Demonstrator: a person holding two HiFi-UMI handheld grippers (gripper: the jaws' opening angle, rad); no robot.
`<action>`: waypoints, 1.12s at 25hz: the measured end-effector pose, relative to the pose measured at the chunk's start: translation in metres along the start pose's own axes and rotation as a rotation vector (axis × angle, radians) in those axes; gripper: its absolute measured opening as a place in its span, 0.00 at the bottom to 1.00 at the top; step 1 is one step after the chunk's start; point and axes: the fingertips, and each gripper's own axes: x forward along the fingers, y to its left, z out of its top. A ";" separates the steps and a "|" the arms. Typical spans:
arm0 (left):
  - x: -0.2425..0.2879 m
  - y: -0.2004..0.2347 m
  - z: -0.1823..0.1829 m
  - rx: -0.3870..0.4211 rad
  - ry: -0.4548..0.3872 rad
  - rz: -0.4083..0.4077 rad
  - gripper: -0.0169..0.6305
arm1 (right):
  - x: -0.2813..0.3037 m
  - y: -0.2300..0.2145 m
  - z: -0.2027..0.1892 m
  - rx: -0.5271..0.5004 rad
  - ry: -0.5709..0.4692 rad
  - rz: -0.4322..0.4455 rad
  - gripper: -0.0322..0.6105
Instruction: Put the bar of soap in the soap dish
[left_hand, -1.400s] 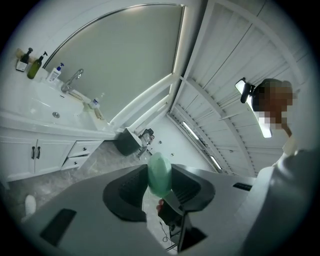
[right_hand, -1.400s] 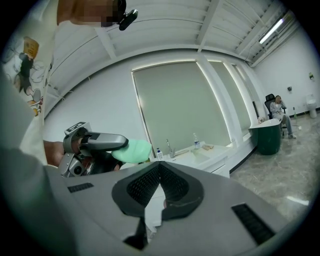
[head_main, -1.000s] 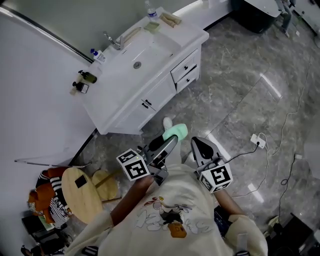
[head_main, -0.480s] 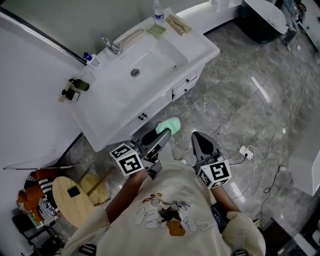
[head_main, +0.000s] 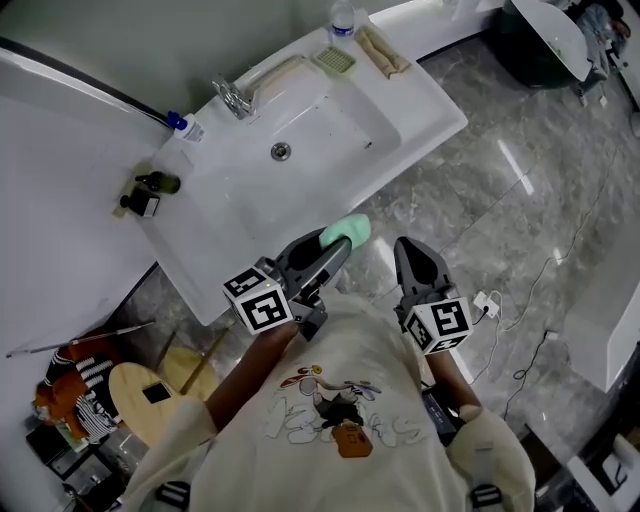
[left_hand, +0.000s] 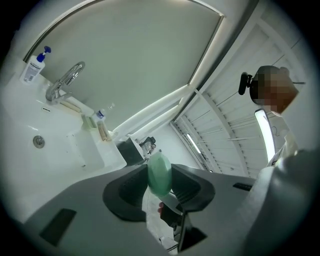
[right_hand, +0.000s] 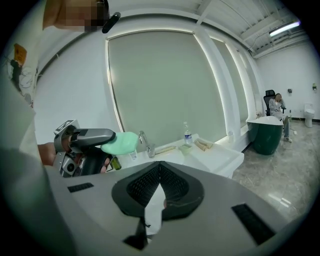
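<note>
White sink counter (head_main: 420, 100) is below me. My left gripper (head_main: 338, 243) pinches the green bar of soap (head_main: 347, 231) near its front edge, well apart from the soap dish (head_main: 335, 60). My right gripper (head_main: 408, 255) is pressed together, empty.

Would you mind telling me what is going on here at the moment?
A person stands at a white sink with a claw in each hand. The left claw is shut on a green soap, held in the air near the sink's front edge. The right claw is shut and empty beside it. The soap dish sits at the back of the sink, next to a bottle, and the soap is not yet in it.
</note>
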 end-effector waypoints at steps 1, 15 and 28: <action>0.002 0.003 0.005 -0.005 0.001 -0.011 0.25 | 0.007 -0.002 0.004 -0.005 0.003 -0.007 0.06; 0.047 0.060 0.052 -0.044 -0.002 0.002 0.25 | 0.073 -0.046 0.023 0.017 0.062 0.010 0.06; 0.181 0.120 0.128 -0.026 -0.114 0.225 0.25 | 0.180 -0.154 0.098 -0.059 0.100 0.290 0.06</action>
